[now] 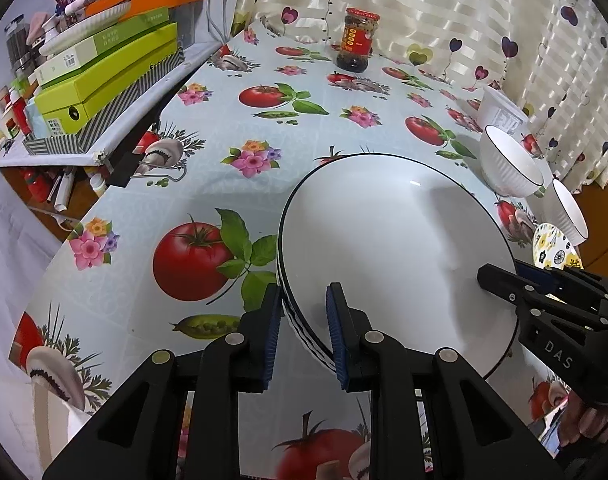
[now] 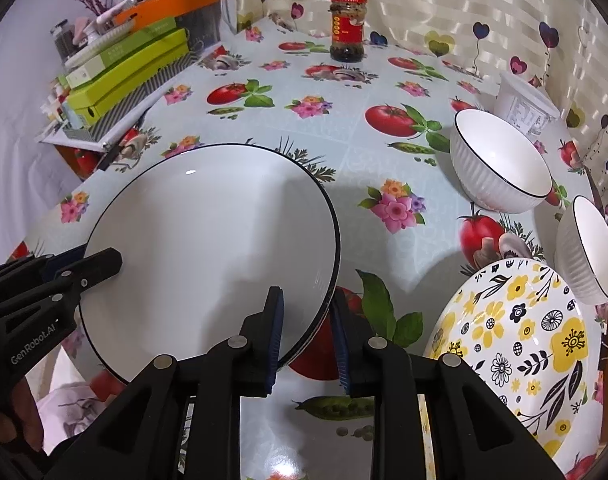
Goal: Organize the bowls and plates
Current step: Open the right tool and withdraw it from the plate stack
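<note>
Around your work you have a tablecloth printed with tomatoes, flowers and pea pods. A jar with a red lid and red label stands at the top centre of the right wrist view, close to the heart-patterned curtain. At the upper left, green boxes are stacked under an orange tray on a side shelf. A white plastic tub sits at the upper right, just behind the first ribbed bowl; a second ribbed bowl stands at the right edge. Below those bowls, at the lower right, lies a floral plate with yellow and black flowers, just beside your right gripper.

The white plates fill the centre-left of that view: a stack with thin dark rims, glossy and plain, with striped edges visible in the left wrist view. Whether the stack rests on the cloth or is lifted, you cannot tell.

Your right gripper has its blue-padded fingers straddling the stack's right rim, parted with a gap still showing on the outer side. Your left gripper straddles the opposite rim of the white plates in the same way, one finger above and one outside, spread rather than clamped.
</note>
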Available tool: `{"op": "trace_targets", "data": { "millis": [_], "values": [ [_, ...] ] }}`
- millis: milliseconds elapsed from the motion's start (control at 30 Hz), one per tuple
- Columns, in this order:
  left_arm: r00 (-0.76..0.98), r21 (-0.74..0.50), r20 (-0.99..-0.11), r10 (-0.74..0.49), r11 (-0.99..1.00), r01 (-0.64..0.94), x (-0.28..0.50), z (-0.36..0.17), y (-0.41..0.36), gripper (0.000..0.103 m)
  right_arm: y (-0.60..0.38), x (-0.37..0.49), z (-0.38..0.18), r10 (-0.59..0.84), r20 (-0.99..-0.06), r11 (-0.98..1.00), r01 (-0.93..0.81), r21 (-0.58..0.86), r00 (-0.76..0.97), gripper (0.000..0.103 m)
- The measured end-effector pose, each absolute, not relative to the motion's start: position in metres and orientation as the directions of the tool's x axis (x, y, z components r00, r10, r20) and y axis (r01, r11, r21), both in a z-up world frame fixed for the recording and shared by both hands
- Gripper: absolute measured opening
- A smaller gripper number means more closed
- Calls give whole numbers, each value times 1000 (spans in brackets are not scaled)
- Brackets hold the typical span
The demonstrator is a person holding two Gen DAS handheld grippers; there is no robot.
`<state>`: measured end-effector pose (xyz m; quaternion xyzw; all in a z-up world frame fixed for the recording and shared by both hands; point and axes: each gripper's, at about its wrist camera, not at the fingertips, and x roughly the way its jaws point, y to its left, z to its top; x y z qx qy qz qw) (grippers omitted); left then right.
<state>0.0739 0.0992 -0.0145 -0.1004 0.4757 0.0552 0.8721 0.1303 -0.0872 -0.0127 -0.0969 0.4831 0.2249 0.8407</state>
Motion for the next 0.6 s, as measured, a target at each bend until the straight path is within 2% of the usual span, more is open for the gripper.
{"op": "trace_targets", "data": {
  "millis": [67, 133, 200, 267, 600],
  "values": [
    [544, -138, -839, -14, 972, -189, 74, -14, 101, 23, -90, 131, -13, 305, -853, 876, -476, 78, 423, 26],
    [547, -154, -837, -27, 970, -188, 73, -15, 103, 23, -91, 132, -13, 325, -854, 870, -482, 101, 406, 32],
    [557, -168, -830, -37, 968, -186, 72, -14, 105, 23, -93, 131, -12, 333, -851, 869, -483, 109, 407, 43],
    [575, -175, -817, -39, 967, -183, 71, -11, 107, 23, -95, 129, -9, 345, -844, 867, -484, 118, 412, 46],
    [636, -198, -771, -41, 964, -178, 65, 7, 111, 23, -109, 117, 10, 398, -797, 864, -477, 159, 455, 46]
  ]
}}
